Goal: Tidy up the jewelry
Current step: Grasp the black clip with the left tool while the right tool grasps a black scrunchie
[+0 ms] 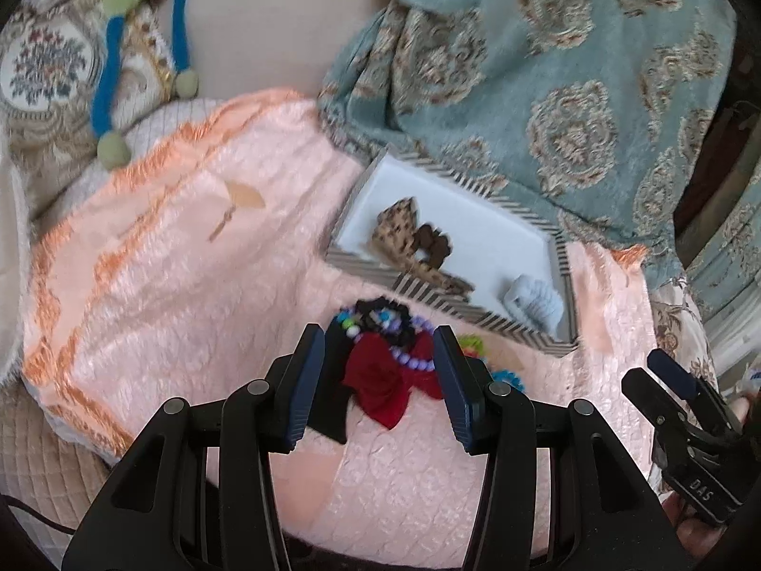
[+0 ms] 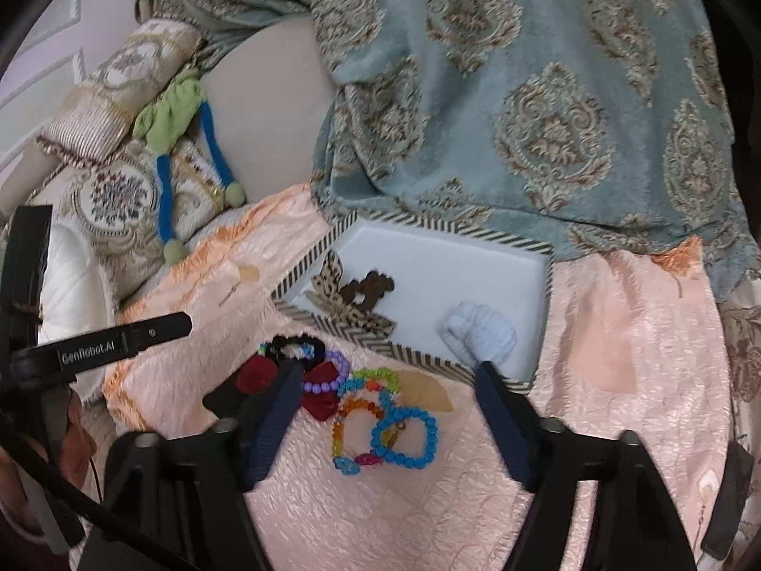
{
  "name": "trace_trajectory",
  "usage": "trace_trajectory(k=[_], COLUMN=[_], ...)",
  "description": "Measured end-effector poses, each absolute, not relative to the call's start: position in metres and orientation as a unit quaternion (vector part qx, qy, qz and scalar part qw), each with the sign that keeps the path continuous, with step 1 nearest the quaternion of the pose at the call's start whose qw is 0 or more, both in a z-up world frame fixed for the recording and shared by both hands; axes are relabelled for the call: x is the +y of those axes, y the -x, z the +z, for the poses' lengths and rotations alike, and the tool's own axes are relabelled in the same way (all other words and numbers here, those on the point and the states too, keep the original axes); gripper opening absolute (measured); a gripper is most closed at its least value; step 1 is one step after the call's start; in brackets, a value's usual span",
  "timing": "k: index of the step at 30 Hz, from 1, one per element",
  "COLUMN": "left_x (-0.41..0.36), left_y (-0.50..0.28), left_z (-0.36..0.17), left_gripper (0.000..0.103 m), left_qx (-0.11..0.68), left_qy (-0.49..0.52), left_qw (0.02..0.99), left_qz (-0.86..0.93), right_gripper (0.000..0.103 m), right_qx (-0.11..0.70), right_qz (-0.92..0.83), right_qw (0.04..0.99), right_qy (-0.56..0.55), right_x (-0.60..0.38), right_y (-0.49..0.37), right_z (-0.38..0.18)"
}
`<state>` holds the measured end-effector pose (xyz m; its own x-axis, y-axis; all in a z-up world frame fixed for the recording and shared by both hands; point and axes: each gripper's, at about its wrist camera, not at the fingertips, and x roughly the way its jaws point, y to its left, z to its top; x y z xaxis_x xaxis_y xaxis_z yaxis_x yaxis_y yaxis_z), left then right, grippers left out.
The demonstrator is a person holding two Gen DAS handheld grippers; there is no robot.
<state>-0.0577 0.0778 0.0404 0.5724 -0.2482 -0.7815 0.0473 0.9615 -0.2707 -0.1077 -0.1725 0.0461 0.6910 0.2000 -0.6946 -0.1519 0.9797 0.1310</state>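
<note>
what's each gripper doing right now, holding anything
left gripper: open, empty, jaws either side of the red bow.
right gripper: open, empty, above the beaded bracelets.

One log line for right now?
left gripper: open over red bow | right gripper: open over bead bracelets | tray: three items

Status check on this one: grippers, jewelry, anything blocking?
Left gripper open over red bow. Right gripper open over bead bracelets. Tray partly filled. Nothing blocking.
</note>
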Motion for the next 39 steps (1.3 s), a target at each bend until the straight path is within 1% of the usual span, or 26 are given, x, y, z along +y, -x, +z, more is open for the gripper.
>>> trace_trajectory(k=[2, 4, 12, 17, 22, 23, 26, 27, 30, 32, 33, 34, 35, 36, 37, 38, 39], left_x=[0.083, 0.087, 0.088, 0.083, 0.087, 0.087, 0.088, 0.088, 0.084, 0.082, 0.082, 0.082, 0.082, 0.082, 0.082, 0.083, 0.084], left_y=[0.055, 0.053, 0.044, 0.038, 0.029, 0.027, 0.018, 0.015, 0.008, 0.006, 0.005, 0.005, 0.005, 0.006, 0.007, 0.008, 0.009], left_z=[0.031, 0.024, -0.005, -0.029, -0.048, -0.050, -0.059, -0.062, -0.071, -0.074, -0.074, -0.074, -0.073, -0.072, -0.070, -0.066, -0.062], left_gripper=[0.047, 0.047, 0.047, 0.047, 0.047, 0.048, 0.055, 0.056, 0.056, 0.056, 0.055, 0.053, 0.040, 0.030, 0.028, 0.021, 0.017], left_qx=[0.467, 0.477, 0.528, 0.557, 0.578, 0.583, 0.593, 0.595, 0.600, 0.598, 0.597, 0.596, 0.593, 0.590, 0.587, 0.580, 0.573], left_qy=[0.118, 0.122, 0.065, 0.015, 0.006, 0.010, 0.031, 0.035, 0.033, 0.037, 0.039, 0.040, 0.041, 0.043, 0.040, 0.034, 0.030], left_qw=[0.873, 0.867, 0.844, 0.828, 0.813, 0.810, 0.801, 0.799, 0.795, 0.795, 0.795, 0.795, 0.797, 0.797, 0.800, 0.806, 0.811], left_qz=[-0.079, -0.076, -0.067, -0.062, -0.065, -0.068, -0.077, -0.078, -0.084, -0.096, -0.100, -0.104, -0.109, -0.117, -0.117, -0.114, -0.112], right_gripper=[0.057, 0.053, 0.052, 0.052, 0.052, 0.052, 0.052, 0.052, 0.043, 0.031, 0.027, 0.020, 0.014, 0.011, 0.008, 0.008, 0.008], right_qx=[0.392, 0.402, 0.440, 0.460, 0.478, 0.480, 0.491, 0.495, 0.507, 0.518, 0.521, 0.520, 0.518, 0.514, 0.507, 0.499, 0.493], right_qz=[0.101, 0.113, 0.160, 0.182, 0.200, 0.204, 0.208, 0.207, 0.198, 0.199, 0.200, 0.200, 0.200, 0.200, 0.201, 0.201, 0.202], right_qw=[0.914, 0.908, 0.881, 0.867, 0.853, 0.851, 0.845, 0.843, 0.838, 0.831, 0.829, 0.830, 0.832, 0.834, 0.838, 0.843, 0.846], right_qy=[-0.026, -0.027, -0.066, -0.060, -0.061, -0.060, -0.046, -0.041, -0.036, -0.033, -0.026, -0.017, -0.011, -0.010, -0.015, -0.023, -0.029], right_x=[-0.170, -0.167, -0.151, -0.132, -0.114, -0.110, -0.098, -0.095, -0.091, -0.089, -0.086, -0.084, -0.083, -0.084, -0.087, -0.091, -0.094], right_y=[0.102, 0.096, 0.061, 0.037, 0.008, 0.003, -0.015, -0.020, -0.036, -0.044, -0.046, -0.046, -0.045, -0.043, -0.041, -0.039, -0.037], right_z=[0.035, 0.025, -0.006, -0.022, -0.038, -0.040, -0.052, -0.056, -0.071, -0.083, -0.087, -0.090, -0.090, -0.088, -0.084, -0.079, -0.074])
